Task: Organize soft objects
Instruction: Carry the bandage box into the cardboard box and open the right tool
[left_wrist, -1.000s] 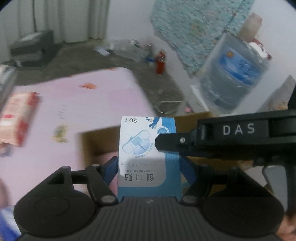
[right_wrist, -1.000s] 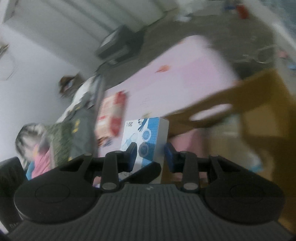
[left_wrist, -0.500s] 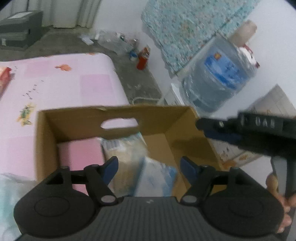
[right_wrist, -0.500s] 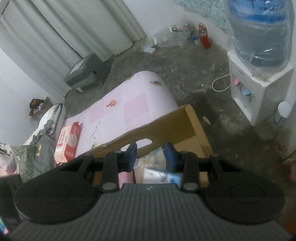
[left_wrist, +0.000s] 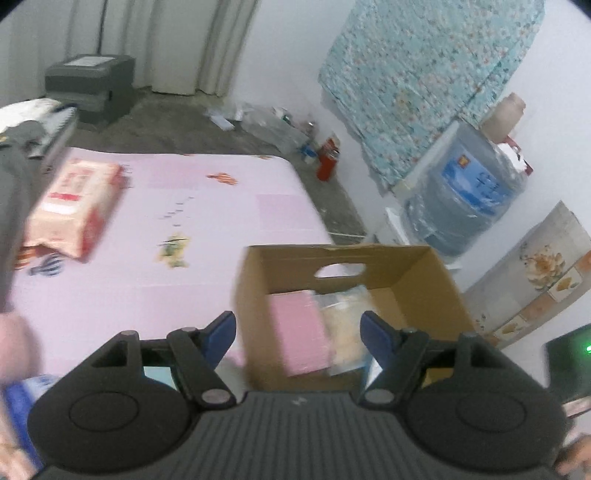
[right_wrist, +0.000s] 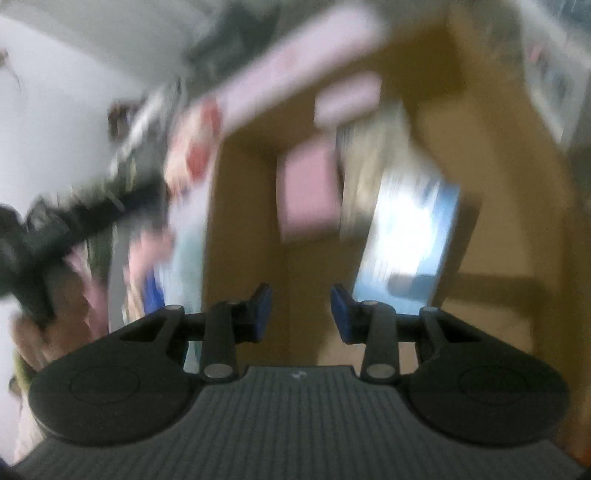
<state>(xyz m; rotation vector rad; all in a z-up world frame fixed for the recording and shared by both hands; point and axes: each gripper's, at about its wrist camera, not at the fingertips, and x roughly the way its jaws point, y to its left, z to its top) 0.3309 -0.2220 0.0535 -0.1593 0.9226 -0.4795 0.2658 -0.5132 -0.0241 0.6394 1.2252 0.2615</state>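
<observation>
An open cardboard box (left_wrist: 436, 273) stands at the edge of the pink mattress (left_wrist: 207, 221). Inside lie a pink pack (left_wrist: 299, 332) and a cream plastic-wrapped pack (left_wrist: 347, 325). My left gripper (left_wrist: 297, 332) hangs open and empty above the box's near left corner. A red-and-white tissue pack (left_wrist: 74, 206) lies on the mattress to the far left. The right wrist view is blurred: my right gripper (right_wrist: 301, 306) hovers over the box (right_wrist: 243, 236), its jaws a little apart with nothing between them. A blue-and-white plaster box (right_wrist: 406, 236) lies inside, beside the pink pack (right_wrist: 308, 195).
A water bottle on a dispenser (left_wrist: 465, 199) stands right of the box, by a wall hung with patterned cloth (left_wrist: 424, 74). A grey printer (left_wrist: 88, 85) sits on the floor at the back. A bottle and litter (left_wrist: 327, 162) lie along the wall. Clothes (left_wrist: 22, 147) are piled far left.
A second ago both grippers had the blue-and-white plaster box between their fingers; it now lies in the cardboard box. My left gripper has swung left. My right gripper has dropped closer to the box.
</observation>
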